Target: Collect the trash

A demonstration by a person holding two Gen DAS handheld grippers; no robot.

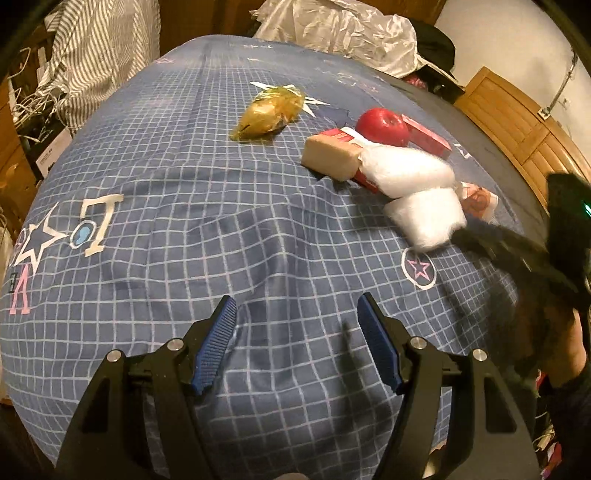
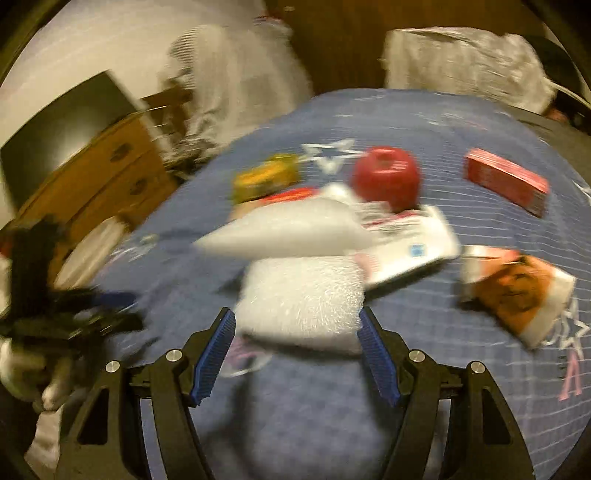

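Observation:
On the blue checked bedspread [image 1: 184, 229] lie two white foam pieces [image 1: 428, 218], a beige block [image 1: 330, 157], a yellow crumpled wrapper [image 1: 267, 112], a red apple [image 1: 384, 125], red boxes [image 1: 428, 140] and an orange-and-white wrapper [image 1: 478, 201]. My left gripper [image 1: 297, 314] is open and empty over bare bedspread. My right gripper [image 2: 297, 325] is open, with the near foam piece [image 2: 301, 295] just at its fingertips. The right wrist view is blurred. It also shows the apple [image 2: 386, 175], a red box [image 2: 506, 181], a white carton [image 2: 406, 243] and the orange wrapper [image 2: 517, 291].
A white plastic bag [image 1: 343, 29] lies at the bed's far end. Striped cloth [image 1: 92, 51] and cables hang at the left. A wooden bed frame [image 1: 517, 118] runs along the right. The right gripper appears as a dark blur [image 1: 535, 258] at the right edge.

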